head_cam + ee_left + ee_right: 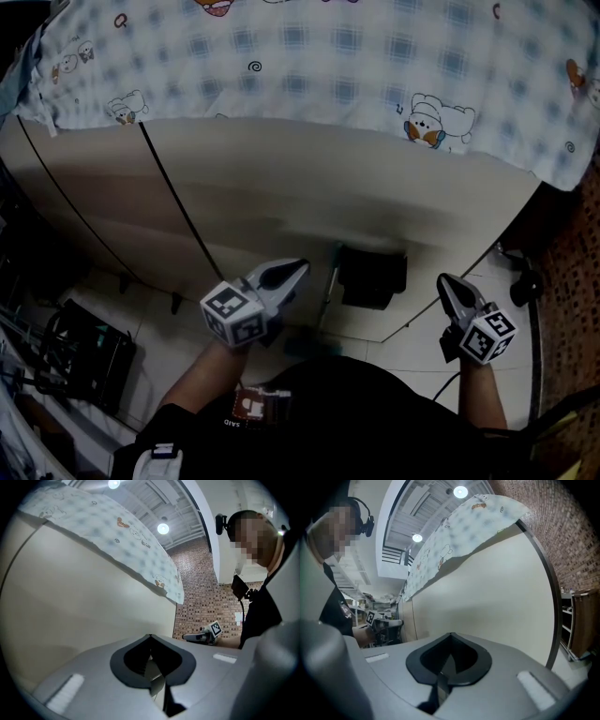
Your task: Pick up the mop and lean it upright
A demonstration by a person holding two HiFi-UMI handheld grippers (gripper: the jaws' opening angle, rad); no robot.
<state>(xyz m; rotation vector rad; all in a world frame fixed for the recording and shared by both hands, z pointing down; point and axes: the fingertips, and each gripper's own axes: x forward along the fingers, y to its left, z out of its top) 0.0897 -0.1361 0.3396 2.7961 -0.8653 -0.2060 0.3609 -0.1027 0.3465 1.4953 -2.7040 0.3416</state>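
Note:
In the head view the mop shows as a thin green pole (328,286) beside a dark rectangular head (373,277), at the foot of the beige panel (281,187). Whether it leans on the panel or lies on the floor I cannot tell. My left gripper (296,272) hovers just left of the pole, shut and holding nothing. My right gripper (447,283) sits to the right of the dark head, also shut and holding nothing. In the left gripper view the jaws (150,637) meet in front of the panel; in the right gripper view the jaws (450,634) meet likewise.
A blue-checked cloth with cartoon prints (309,47) hangs over the top of the panel. A black crate with cables (84,352) stands on the tiled floor at lower left. A small dark object (525,286) lies at right by brick-patterned flooring (572,272).

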